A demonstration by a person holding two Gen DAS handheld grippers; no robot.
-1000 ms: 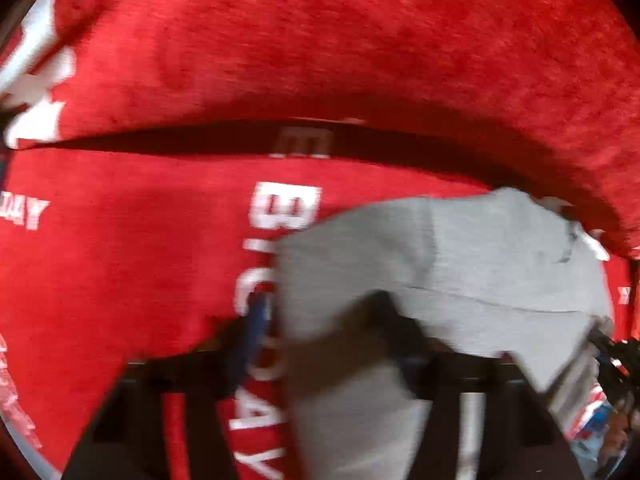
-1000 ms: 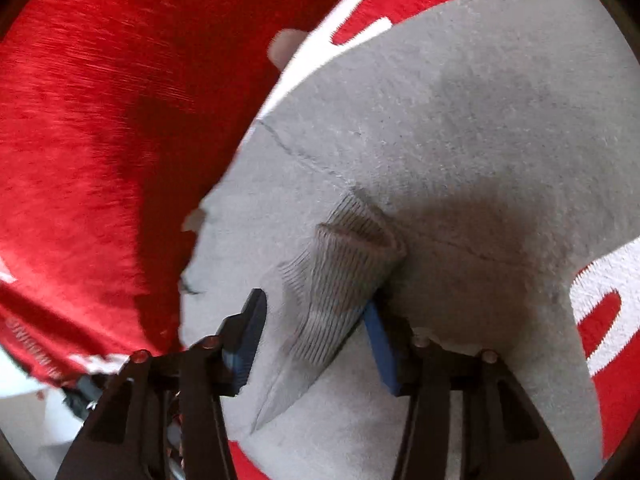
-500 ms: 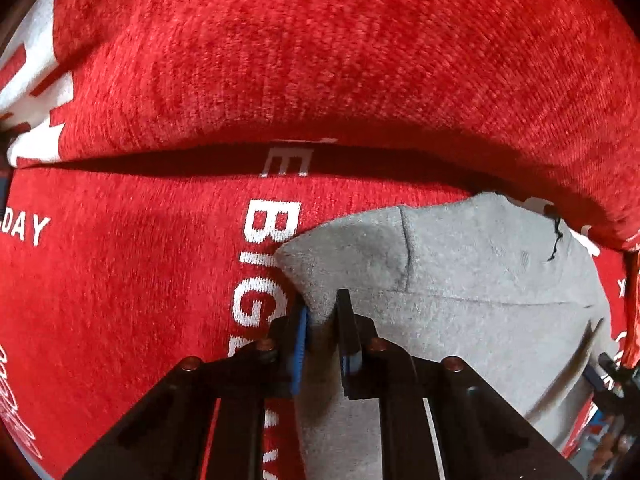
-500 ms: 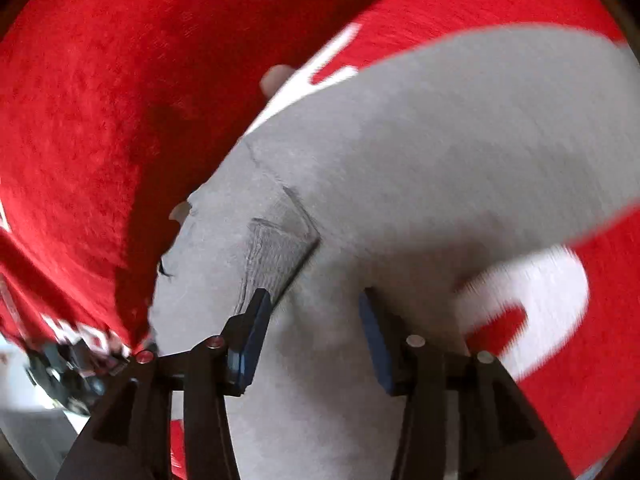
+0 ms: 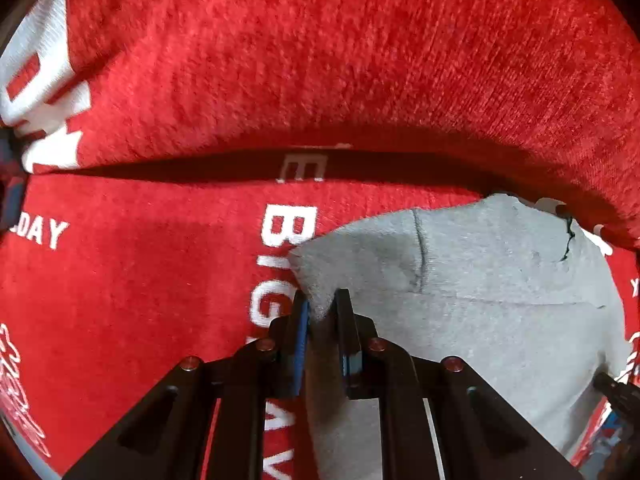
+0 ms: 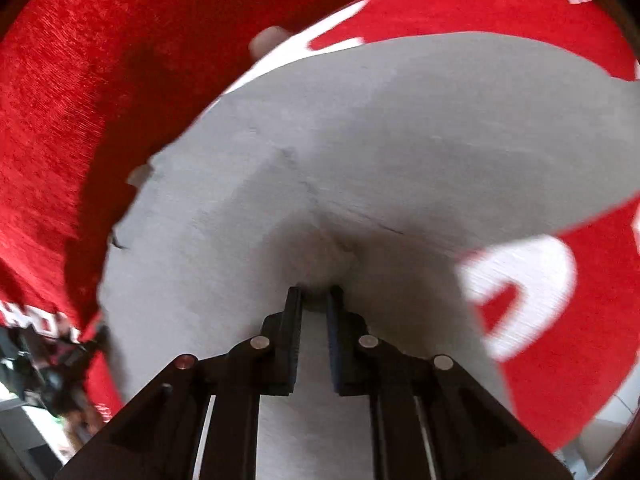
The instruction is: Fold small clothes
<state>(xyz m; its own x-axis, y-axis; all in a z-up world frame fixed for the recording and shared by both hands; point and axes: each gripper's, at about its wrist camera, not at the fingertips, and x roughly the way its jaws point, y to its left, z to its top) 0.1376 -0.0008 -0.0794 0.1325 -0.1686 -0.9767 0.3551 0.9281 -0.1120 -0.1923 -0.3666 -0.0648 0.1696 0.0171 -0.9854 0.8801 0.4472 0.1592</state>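
A small grey garment (image 5: 480, 280) lies on a red blanket (image 5: 140, 280) printed with white letters. My left gripper (image 5: 320, 300) points down and is shut on the garment's left corner, which bunches up between the pads. In the right wrist view the same grey garment (image 6: 360, 140) fills the middle. My right gripper (image 6: 314, 296) points straight down at it, its jaws closing on a puckered pinch of the cloth. A dark seam (image 5: 420, 256) runs across the garment near its upper edge.
A thick raised fold of the red blanket (image 5: 320, 60) overhangs the garment's far edge and casts a dark shadow. The red blanket (image 6: 60, 120) also surrounds the garment in the right wrist view. Blurred clutter (image 6: 40, 380) shows past the blanket's lower left edge.
My left jaws closed on the garment's corner and lifted slightly. My right gripper let go of the ribbed cuff, opened, shifted over the cloth and closed on a new pinch.
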